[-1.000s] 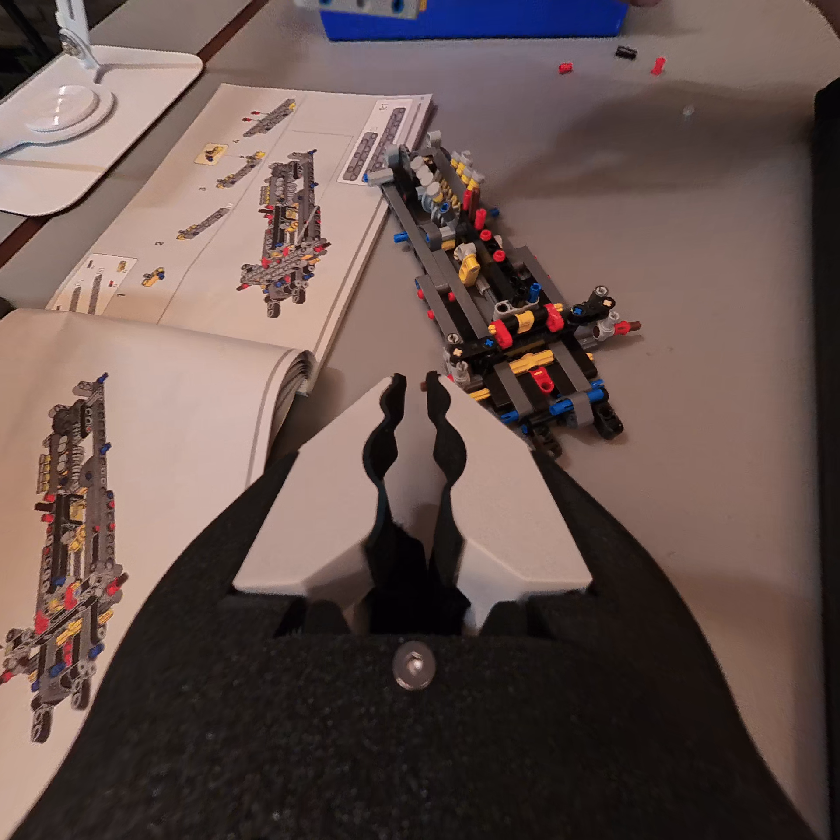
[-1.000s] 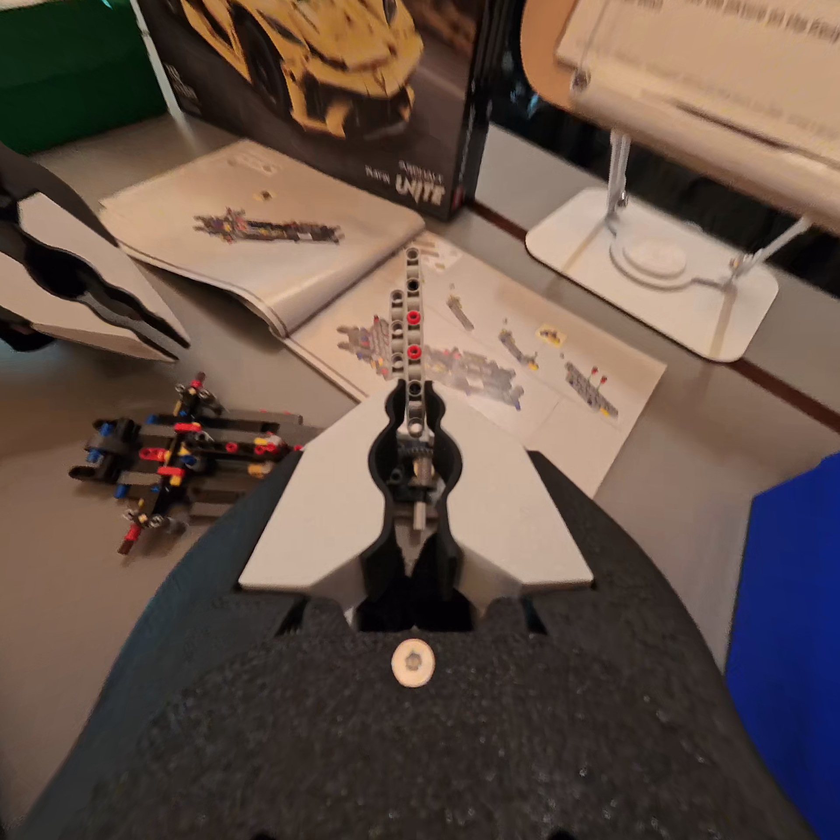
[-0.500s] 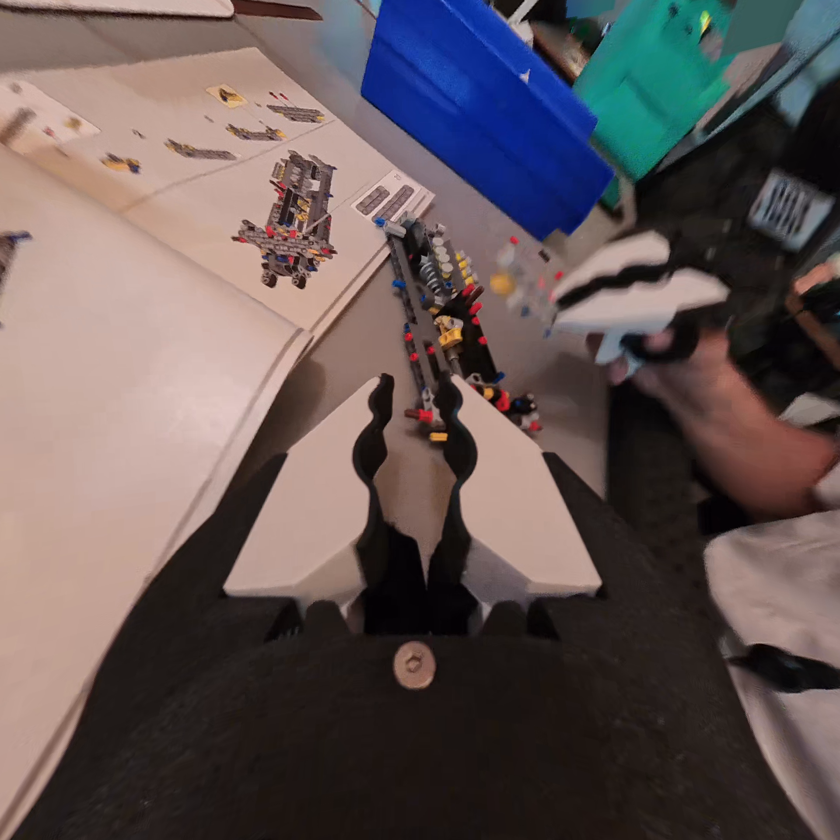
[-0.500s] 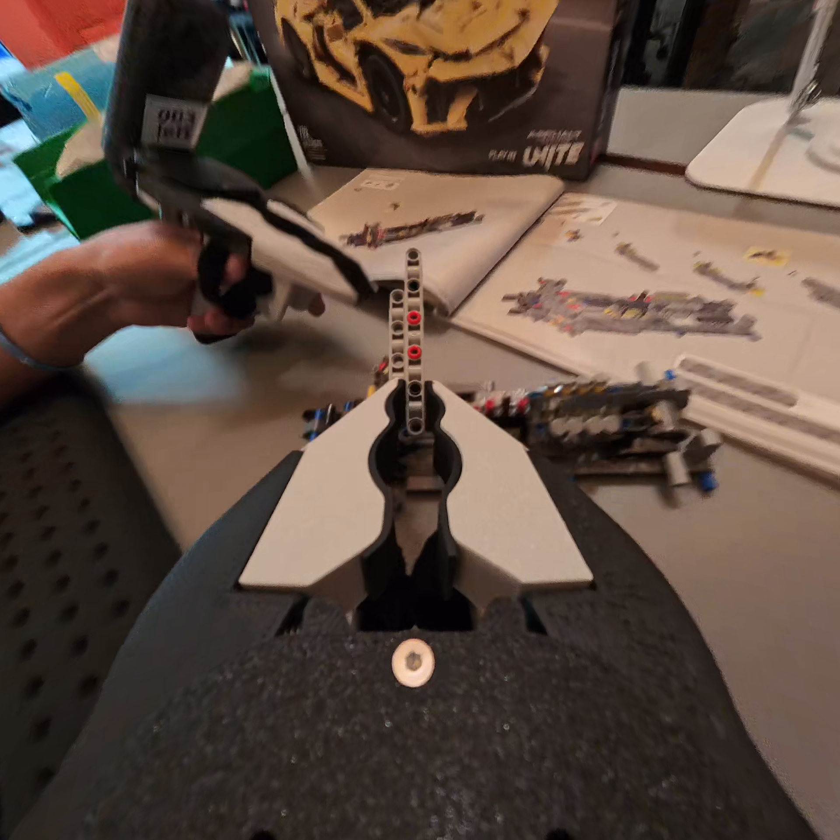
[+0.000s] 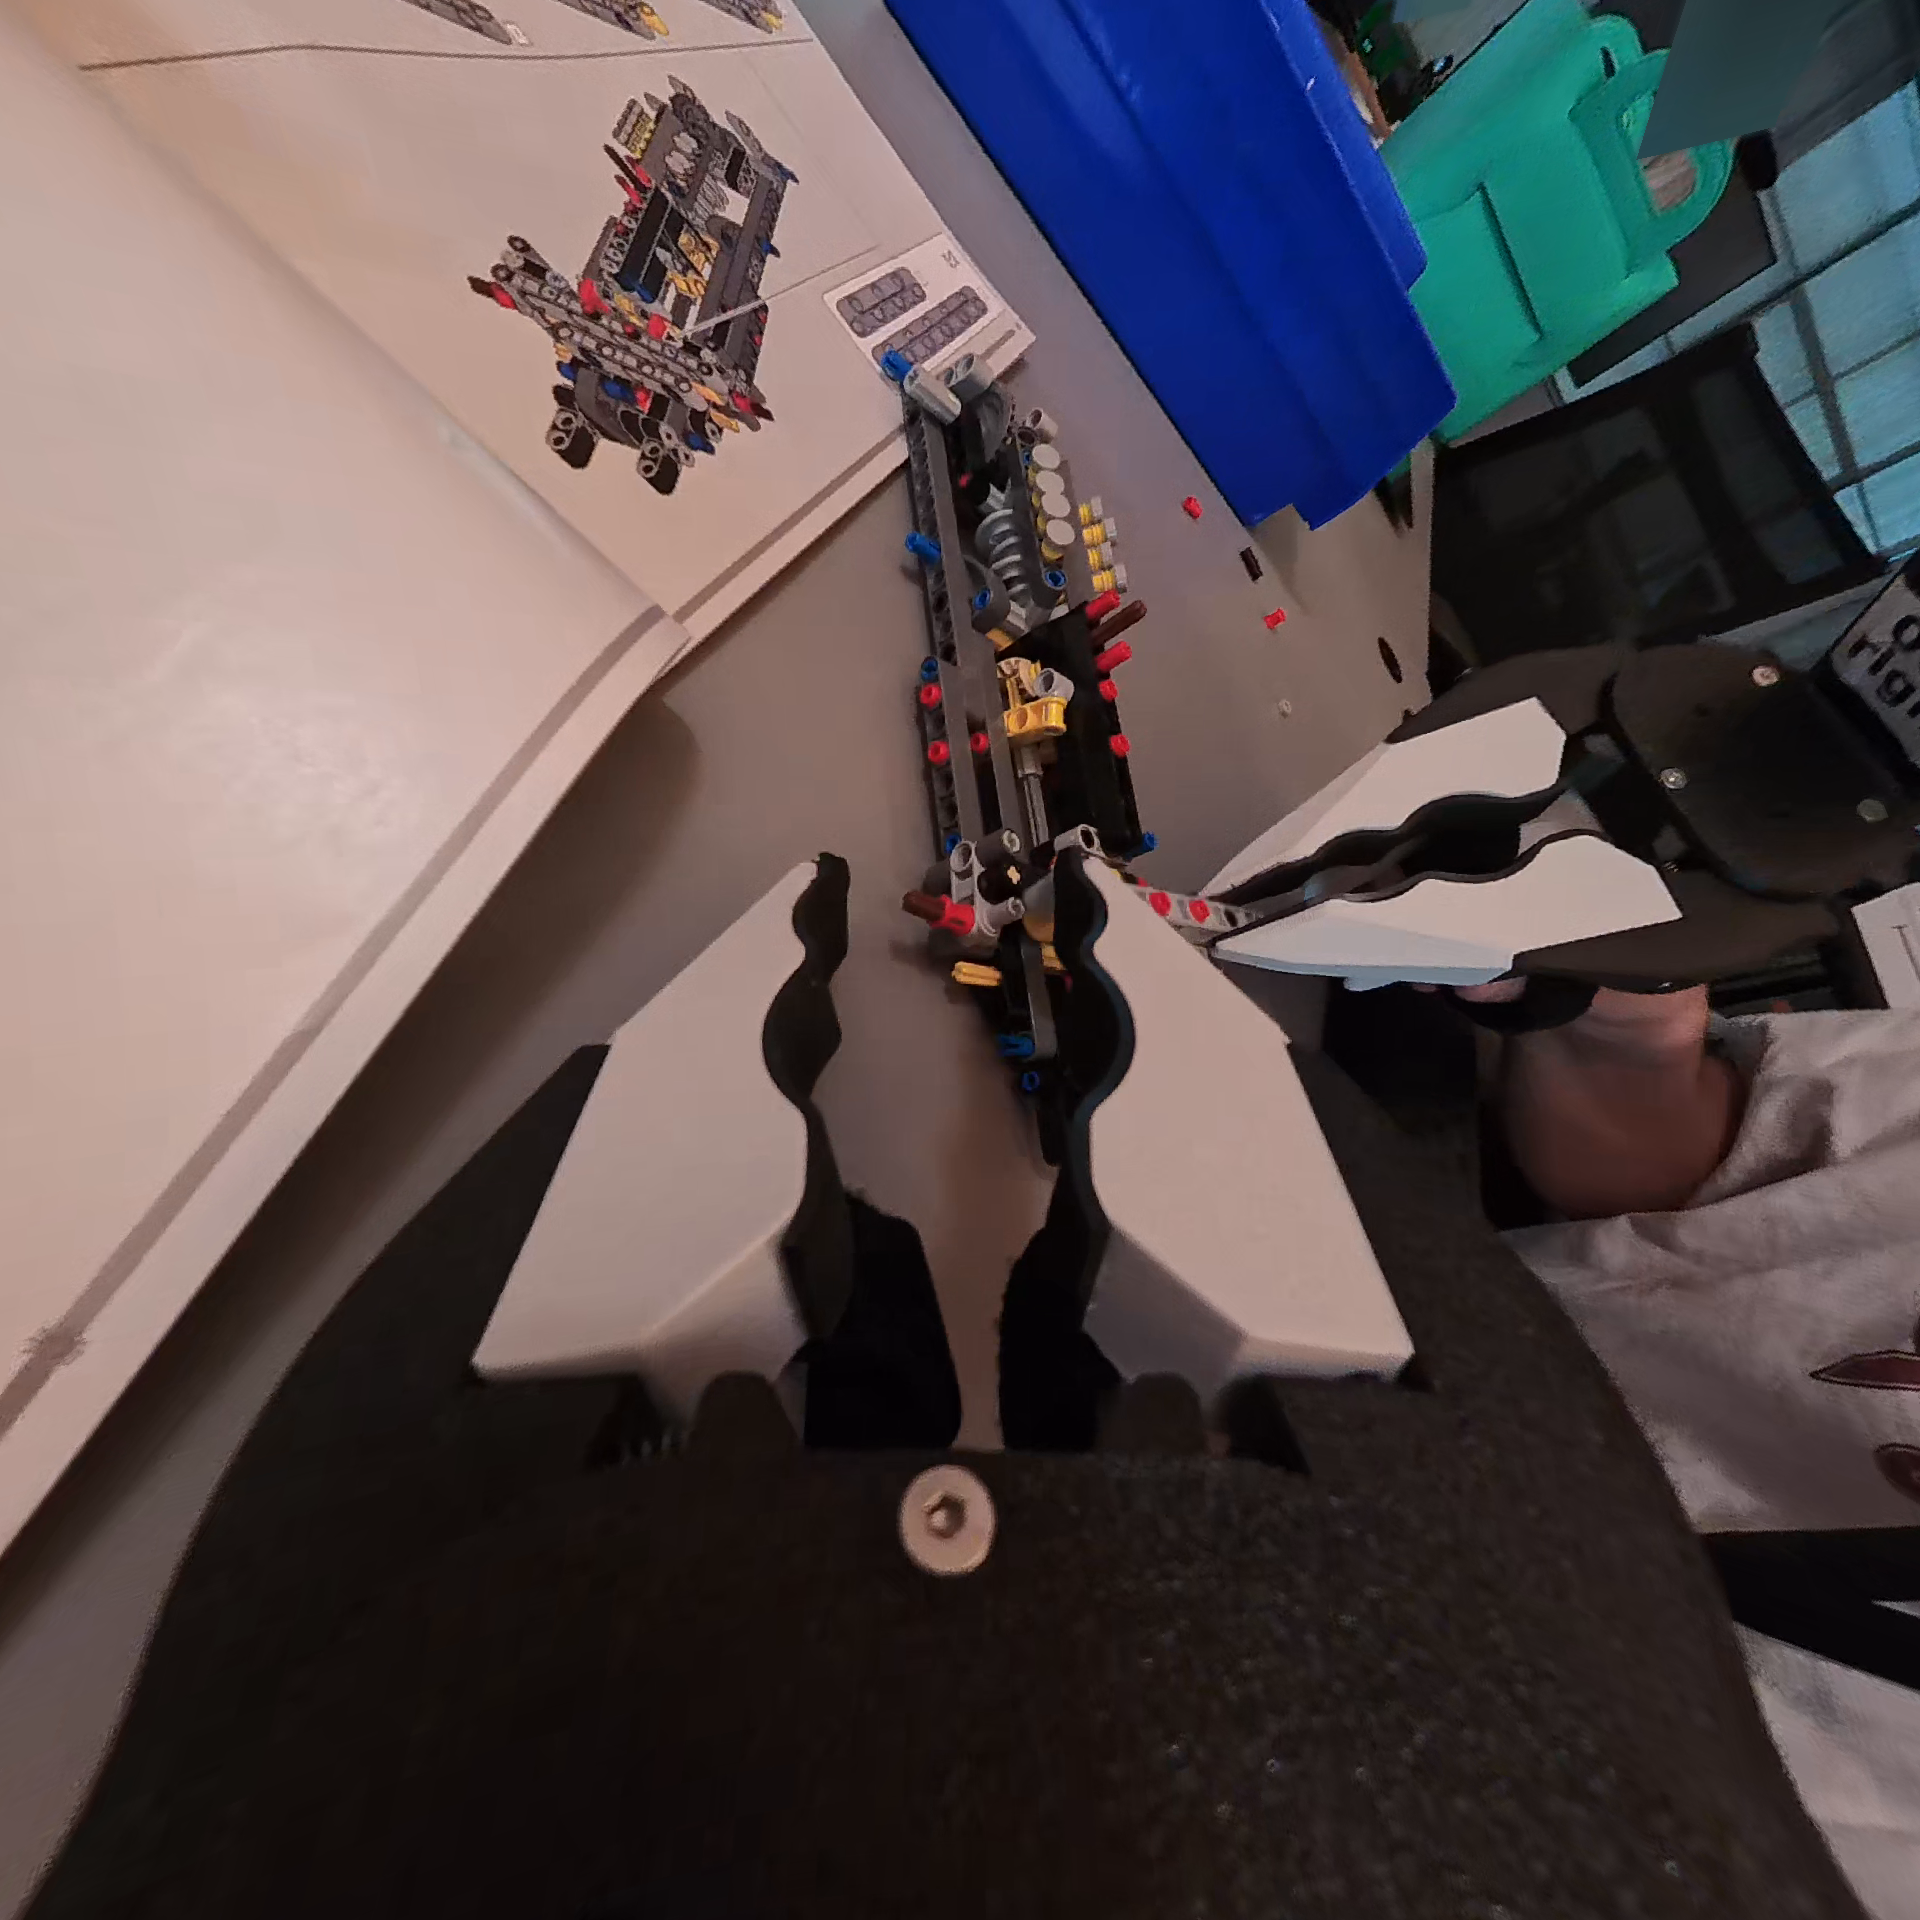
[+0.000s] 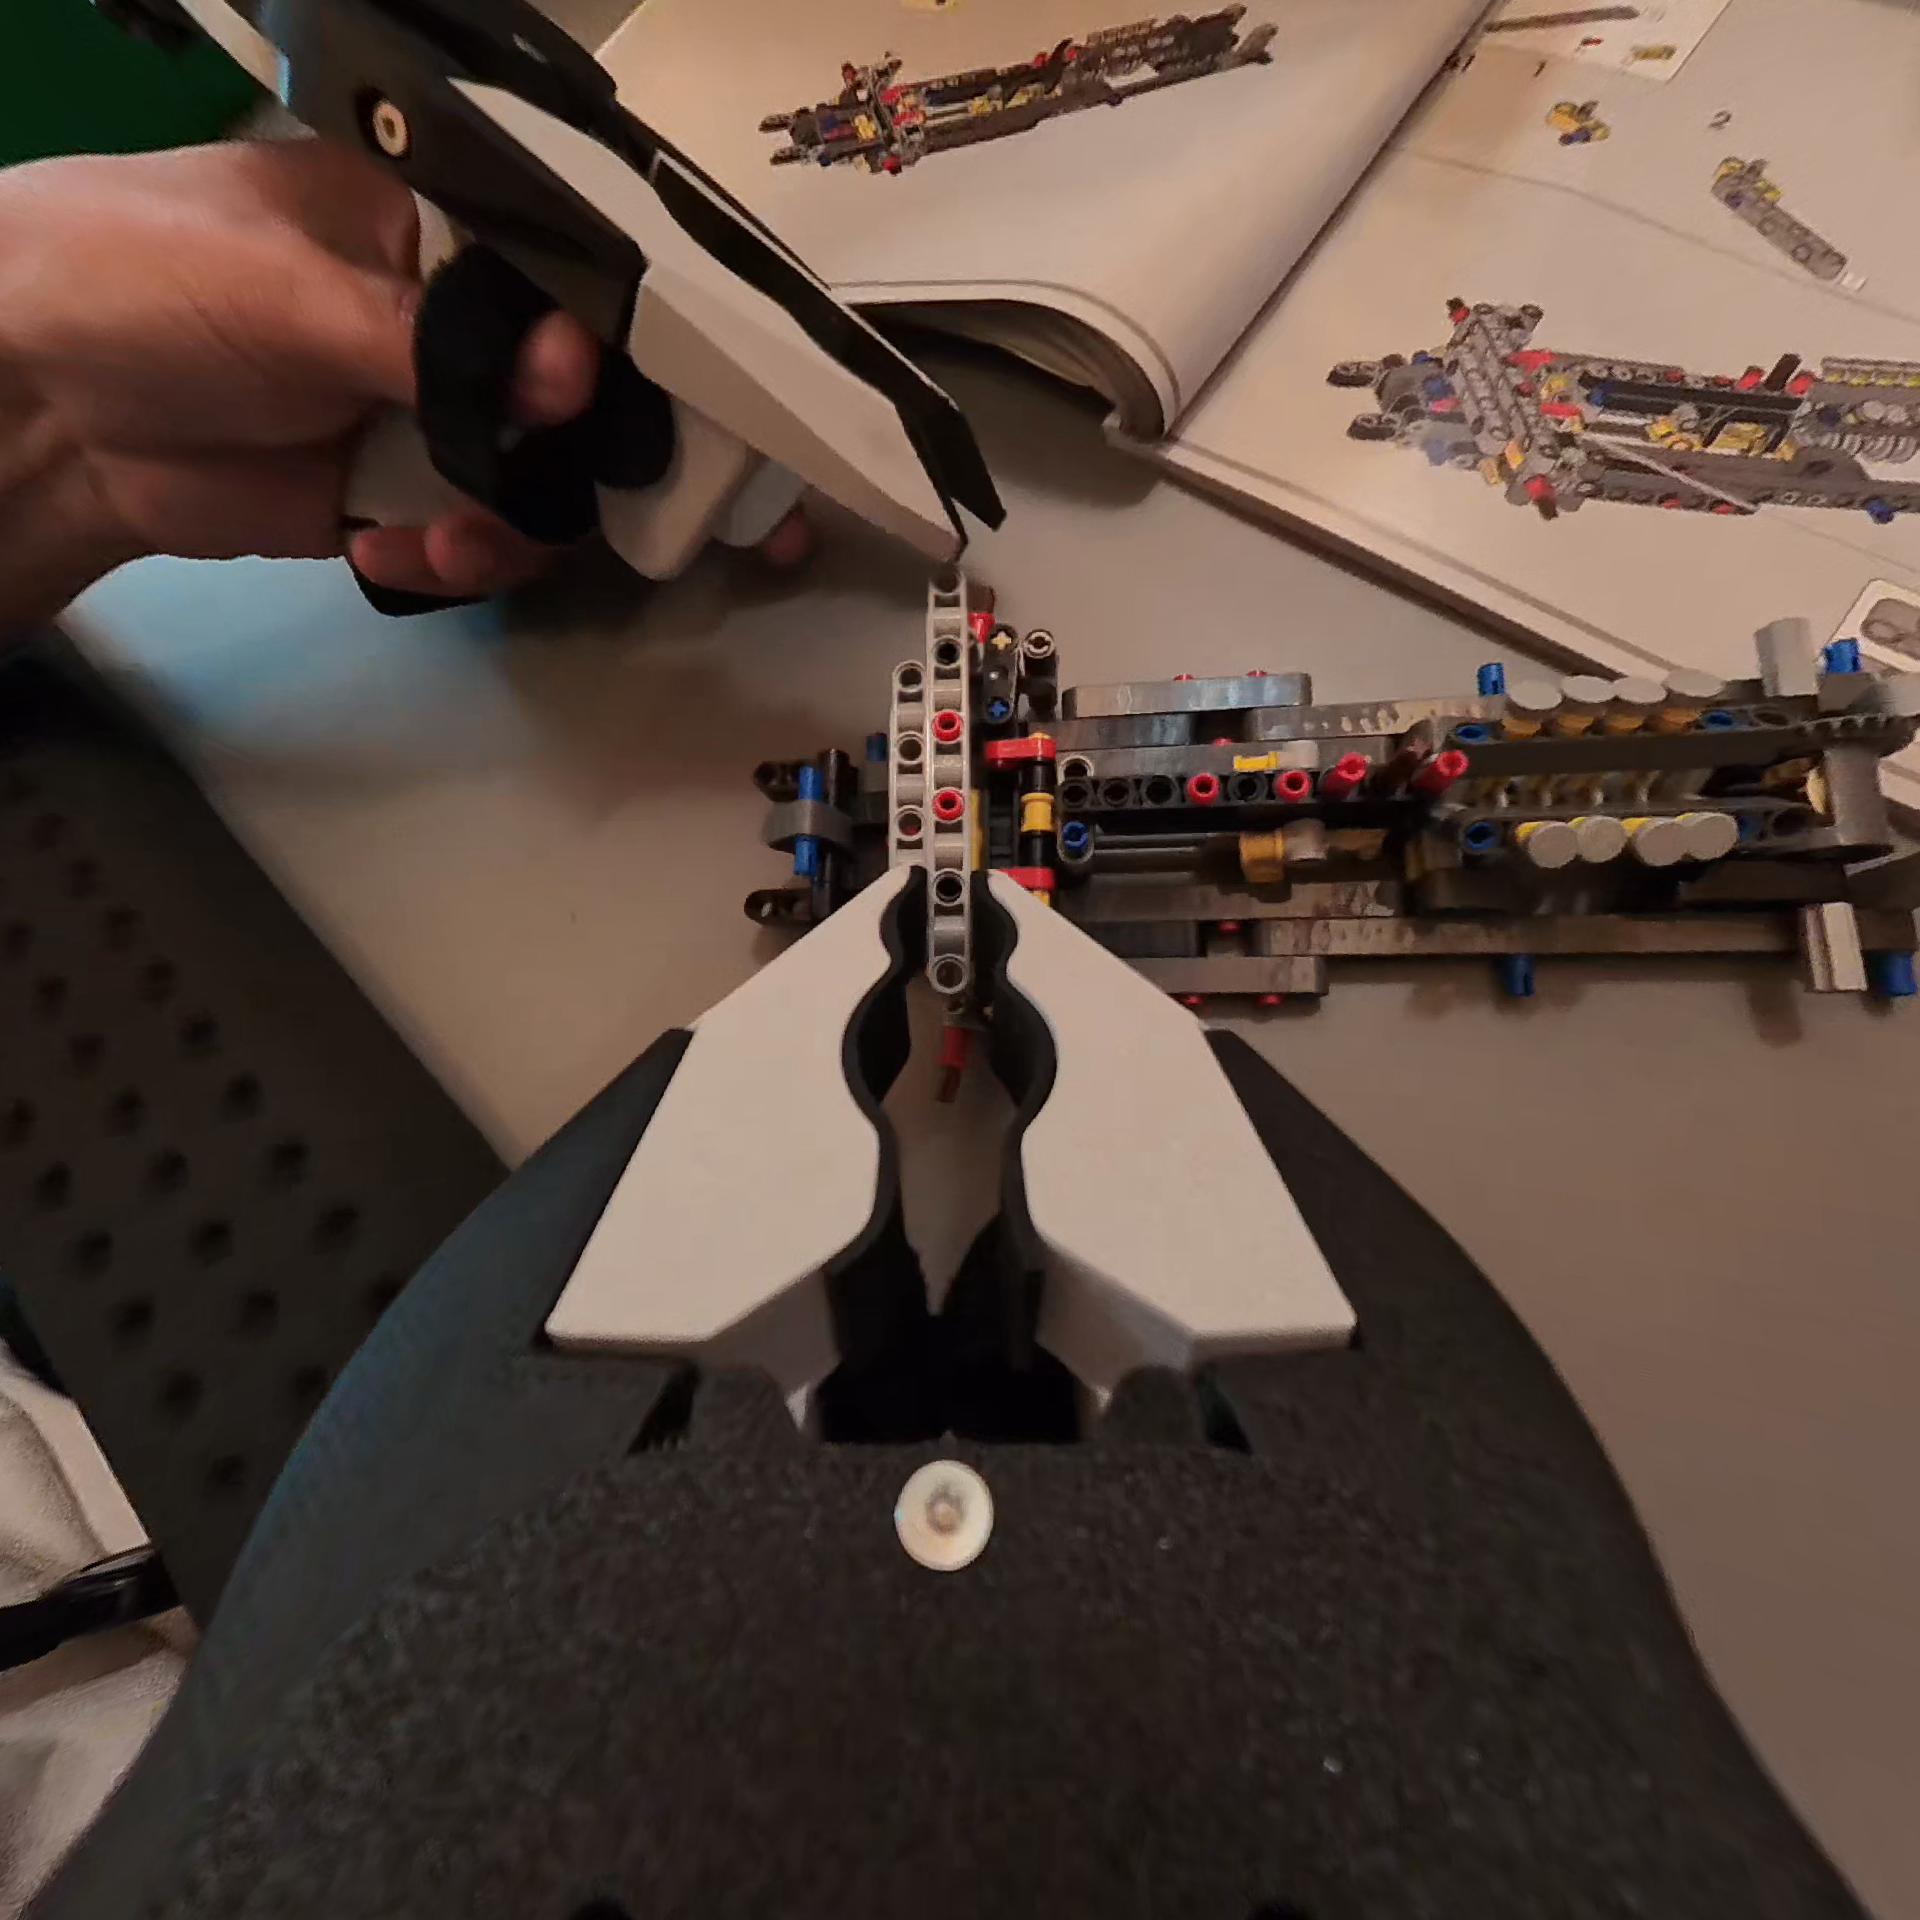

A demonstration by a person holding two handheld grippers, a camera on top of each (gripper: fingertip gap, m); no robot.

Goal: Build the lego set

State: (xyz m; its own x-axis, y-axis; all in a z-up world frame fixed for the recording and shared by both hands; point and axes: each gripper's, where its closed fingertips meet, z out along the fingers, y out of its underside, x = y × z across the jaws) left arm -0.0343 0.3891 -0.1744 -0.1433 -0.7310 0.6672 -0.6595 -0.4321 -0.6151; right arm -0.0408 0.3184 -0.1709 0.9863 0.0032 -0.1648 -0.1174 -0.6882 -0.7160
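A long grey and black lego chassis with red, blue and yellow pins lies on the grey table; it also shows in the right wrist view. My right gripper is shut on a light grey beam with red pins and holds it upright across the chassis's left end. In the left wrist view the right gripper comes in from the right with the beam. My left gripper is open and empty, its right finger over the chassis's near end. Its tips hover just above the beam's top.
An open instruction booklet lies left of the chassis, also in the right wrist view. A blue bin stands behind it. Small loose red and black pins lie near the bin. A black perforated mat borders the table. The tips of one gripper are about 8 centimeters away from the tips of the other.
The right gripper has carried the beam down to the chassis's end. The left gripper has opened wider and moved in close to that same end, above the beam.
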